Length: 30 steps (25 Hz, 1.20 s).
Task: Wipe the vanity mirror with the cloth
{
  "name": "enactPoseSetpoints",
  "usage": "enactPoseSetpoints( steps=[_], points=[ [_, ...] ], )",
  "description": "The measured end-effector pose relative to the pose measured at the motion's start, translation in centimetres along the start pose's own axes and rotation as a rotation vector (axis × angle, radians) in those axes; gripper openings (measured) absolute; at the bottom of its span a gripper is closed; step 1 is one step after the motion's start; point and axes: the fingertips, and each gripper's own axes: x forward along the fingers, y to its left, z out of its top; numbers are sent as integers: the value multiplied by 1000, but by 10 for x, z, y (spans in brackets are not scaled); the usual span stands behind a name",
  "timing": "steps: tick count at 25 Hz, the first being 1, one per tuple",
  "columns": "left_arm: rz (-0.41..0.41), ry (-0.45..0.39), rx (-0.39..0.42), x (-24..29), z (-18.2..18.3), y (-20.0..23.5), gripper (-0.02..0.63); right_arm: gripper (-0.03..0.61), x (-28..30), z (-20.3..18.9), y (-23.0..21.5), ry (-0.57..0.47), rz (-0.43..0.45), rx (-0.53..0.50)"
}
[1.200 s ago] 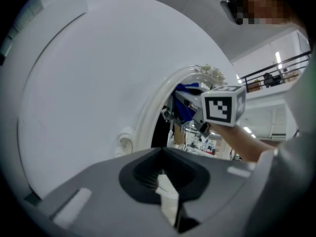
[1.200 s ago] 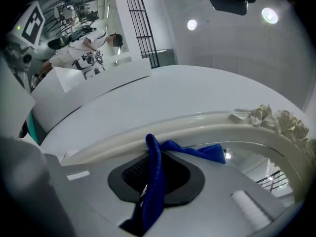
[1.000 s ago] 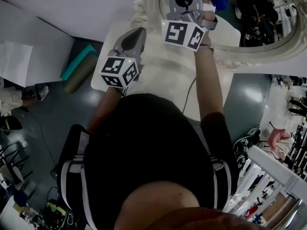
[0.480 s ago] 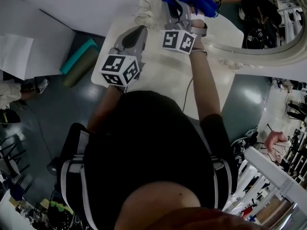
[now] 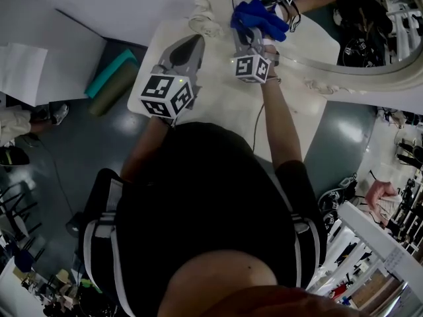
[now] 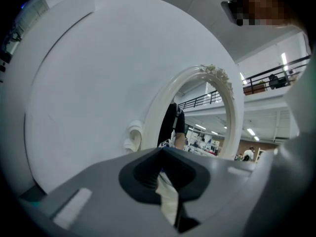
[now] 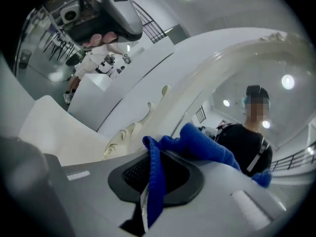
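Note:
The oval vanity mirror (image 5: 330,25) in its white ornate frame (image 5: 360,71) stands at the far side of a white table (image 5: 225,107). My right gripper (image 5: 254,28) is shut on a blue cloth (image 5: 259,16), which is bunched at the lower left part of the glass; whether it presses on the glass I cannot tell. In the right gripper view the blue cloth (image 7: 200,143) hangs over the jaws, with the frame (image 7: 197,90) just behind. My left gripper (image 5: 196,43) hovers shut and empty to the left, by the frame's scrolled foot (image 6: 132,138).
A teal rolled mat (image 5: 109,80) lies on the dark floor left of the table. A white panel (image 5: 46,51) stands at the far left. The person's torso fills the lower middle of the head view. Racks and clutter (image 5: 396,197) line the right side.
The right gripper has carried the blue cloth up and away from me onto the lower left part of the mirror. The left gripper has hardly moved.

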Motion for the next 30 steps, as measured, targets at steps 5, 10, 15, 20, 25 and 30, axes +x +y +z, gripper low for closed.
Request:
enactPoseSetpoints(
  steps=[5,10,15,20,25,30],
  points=[
    [-2,16,2,2,-5,-1,11,35,-15,-60,23,-29,58,253],
    [-5,20,10,9,-8,-5,11,35,-32,-98,32,-48,124,423],
    [-19,17,13,14,-6,-12,11,35,-32,-98,35,-64,162,408],
    [-29,12,17,15,-6,-18,11,37,-31,-99,37,-53,185,412],
    [-29,-3,20,11,-2,-20,11,38,-32,-98,39,-20,250,419],
    [-30,-11,22,7,0,-22,11,40,-57,-67,28,-130,215,416]
  ],
)
